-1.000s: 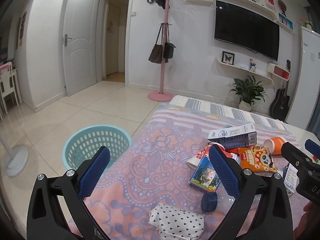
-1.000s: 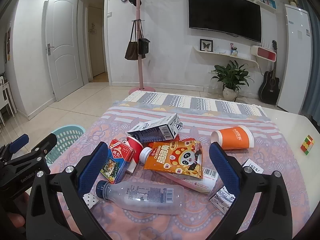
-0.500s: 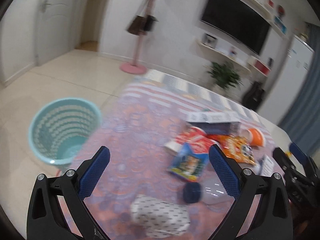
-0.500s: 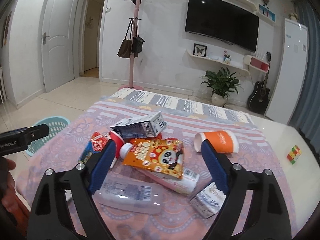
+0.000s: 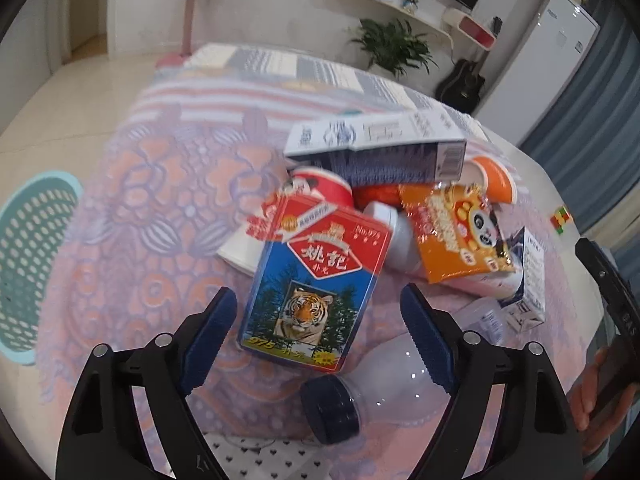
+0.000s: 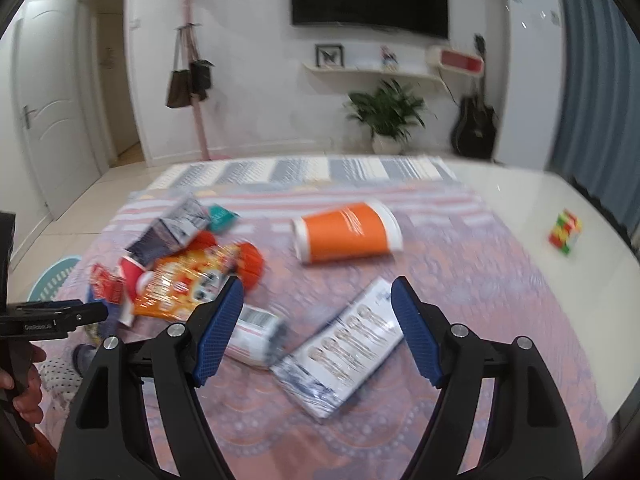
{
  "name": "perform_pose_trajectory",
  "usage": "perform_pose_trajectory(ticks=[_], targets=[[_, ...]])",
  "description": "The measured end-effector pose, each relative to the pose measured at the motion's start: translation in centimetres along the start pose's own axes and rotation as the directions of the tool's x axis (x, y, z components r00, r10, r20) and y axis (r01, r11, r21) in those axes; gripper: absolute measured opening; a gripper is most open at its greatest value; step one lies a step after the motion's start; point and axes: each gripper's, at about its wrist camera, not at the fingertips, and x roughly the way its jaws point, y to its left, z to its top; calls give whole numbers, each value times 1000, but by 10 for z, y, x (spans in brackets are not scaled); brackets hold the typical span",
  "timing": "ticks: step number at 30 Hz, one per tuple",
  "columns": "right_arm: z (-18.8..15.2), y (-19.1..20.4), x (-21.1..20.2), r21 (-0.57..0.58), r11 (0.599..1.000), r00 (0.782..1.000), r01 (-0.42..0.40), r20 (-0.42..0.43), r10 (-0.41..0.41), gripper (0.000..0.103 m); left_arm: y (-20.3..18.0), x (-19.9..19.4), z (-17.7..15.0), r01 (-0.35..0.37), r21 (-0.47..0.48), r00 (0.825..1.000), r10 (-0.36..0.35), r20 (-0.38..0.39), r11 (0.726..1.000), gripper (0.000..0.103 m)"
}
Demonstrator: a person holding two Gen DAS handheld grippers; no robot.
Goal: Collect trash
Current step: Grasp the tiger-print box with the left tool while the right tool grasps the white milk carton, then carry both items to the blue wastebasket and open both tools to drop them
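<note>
My left gripper is open, its fingers either side of the near end of a red and blue carton with a tiger picture lying on the patterned cloth. A clear bottle with a dark blue cap lies just below it. An orange panda snack bag, a blue-white box and an orange cup lie beyond. My right gripper is open above a flattened white and blue carton. The orange cup lies on its side further off.
A teal perforated basket stands on the floor left of the table. A coloured puzzle cube sits on the bare white table at the right. A heart-patterned white item lies at the near edge. A plant and guitar stand by the far wall.
My left gripper has swung right and dropped down close over the tiger carton. My right gripper has moved right and down over the flattened carton. Both stay open.
</note>
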Motion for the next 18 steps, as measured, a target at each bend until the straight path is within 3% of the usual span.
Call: perform_pose_trajectory(ticks=[5, 10, 15, 18], targets=[[-13, -3, 24, 45, 999, 998, 26, -64, -23, 74, 8, 14, -3, 2, -41, 1000, -3, -20, 999, 73], [-19, -4, 42, 71, 990, 982, 124, -151, -112, 76, 16, 12, -1, 19, -88, 1000, -18, 7, 996, 67], [-20, -16, 61, 157, 973, 963, 171, -234, -131, 76, 9, 1, 0, -25, -59, 997, 29, 67, 998, 66], [-23, -21, 78, 215, 963, 950, 162, -298, -94, 76, 10, -8, 0, -25, -58, 994, 31, 100, 998, 66]])
